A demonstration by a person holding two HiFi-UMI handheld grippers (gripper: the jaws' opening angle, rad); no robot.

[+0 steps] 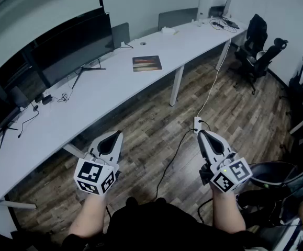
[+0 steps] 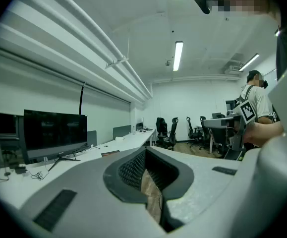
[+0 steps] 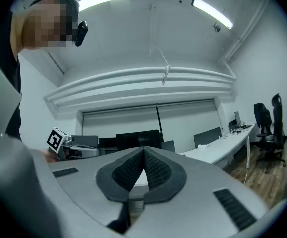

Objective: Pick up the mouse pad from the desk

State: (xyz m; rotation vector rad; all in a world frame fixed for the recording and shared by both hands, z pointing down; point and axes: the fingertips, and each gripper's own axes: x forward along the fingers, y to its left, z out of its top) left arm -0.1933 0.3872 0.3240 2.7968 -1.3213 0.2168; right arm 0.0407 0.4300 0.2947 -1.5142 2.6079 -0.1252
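The mouse pad, a dark rectangle with reddish streaks, lies flat on the long white desk, near its front edge and right of the monitors. In the left gripper view the mouse pad shows small and far off. Both grippers hang over the wooden floor, well short of the desk and level. My left gripper is shut with nothing between its jaws. My right gripper is also shut and empty, its tips meeting.
Dark monitors stand along the desk's back, with cables beside them. A white desk leg rises ahead. A power strip and its cable lie on the floor. Black office chairs stand at the far right.
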